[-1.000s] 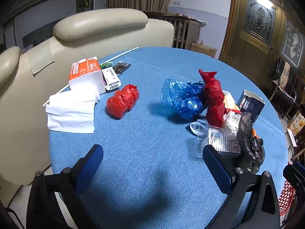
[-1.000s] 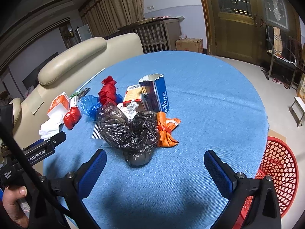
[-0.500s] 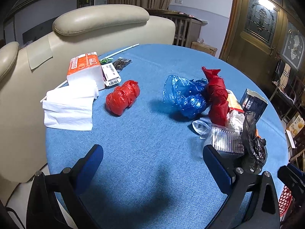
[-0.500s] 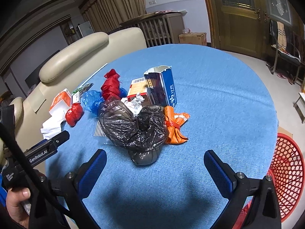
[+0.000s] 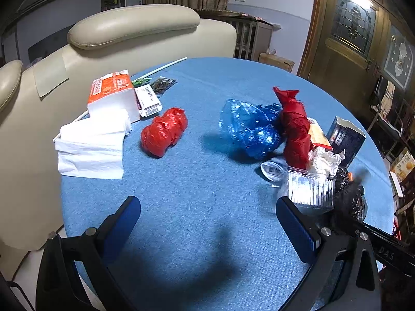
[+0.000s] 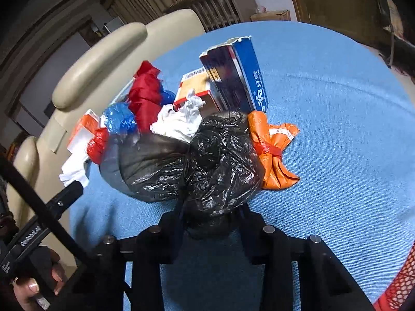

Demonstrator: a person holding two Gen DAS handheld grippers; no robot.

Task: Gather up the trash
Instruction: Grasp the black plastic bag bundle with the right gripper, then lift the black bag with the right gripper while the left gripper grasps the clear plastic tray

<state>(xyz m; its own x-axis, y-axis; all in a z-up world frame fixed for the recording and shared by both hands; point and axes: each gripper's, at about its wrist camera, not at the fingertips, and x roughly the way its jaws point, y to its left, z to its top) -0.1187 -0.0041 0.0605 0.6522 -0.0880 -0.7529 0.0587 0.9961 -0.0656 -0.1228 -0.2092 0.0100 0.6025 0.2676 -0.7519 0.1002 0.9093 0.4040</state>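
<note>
Black bag (image 6: 215, 171) pinched in right claw (image 6: 211, 223); left claw (image 5: 207, 223) gapes empty.

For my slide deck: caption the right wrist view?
Right gripper shut on black bag amid trash on blue table.
</note>
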